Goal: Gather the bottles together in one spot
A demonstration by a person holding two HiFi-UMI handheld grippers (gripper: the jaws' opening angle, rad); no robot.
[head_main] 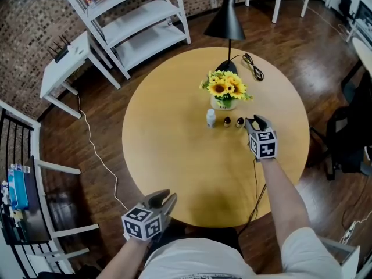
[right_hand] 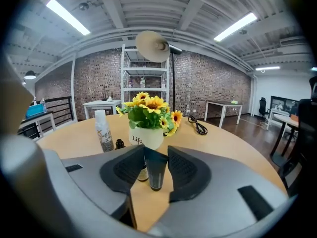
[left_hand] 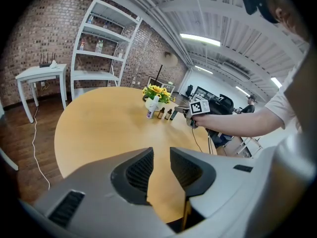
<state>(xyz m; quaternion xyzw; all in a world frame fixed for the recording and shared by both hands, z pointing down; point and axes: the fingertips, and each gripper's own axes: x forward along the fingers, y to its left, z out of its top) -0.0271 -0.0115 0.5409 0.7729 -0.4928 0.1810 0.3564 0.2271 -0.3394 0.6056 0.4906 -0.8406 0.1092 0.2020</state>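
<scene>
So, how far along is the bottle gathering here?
Mostly done: the white bottle and two small dark bottles stand together by the flower pot. In hand: a dark tube stands on the table beside them, in the right claw. Remaining: letting go. The left claw is shut, empty.

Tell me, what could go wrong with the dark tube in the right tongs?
1. The dark tube stands on its narrow end, gripped by the right tongs, so it might topple once it is let go.
2. A small brown bottle sits right beside the tongs. Widening them or pulling back carelessly could knock it over.
3. The flower pot is close behind, so pushing forward may bump it.
</scene>
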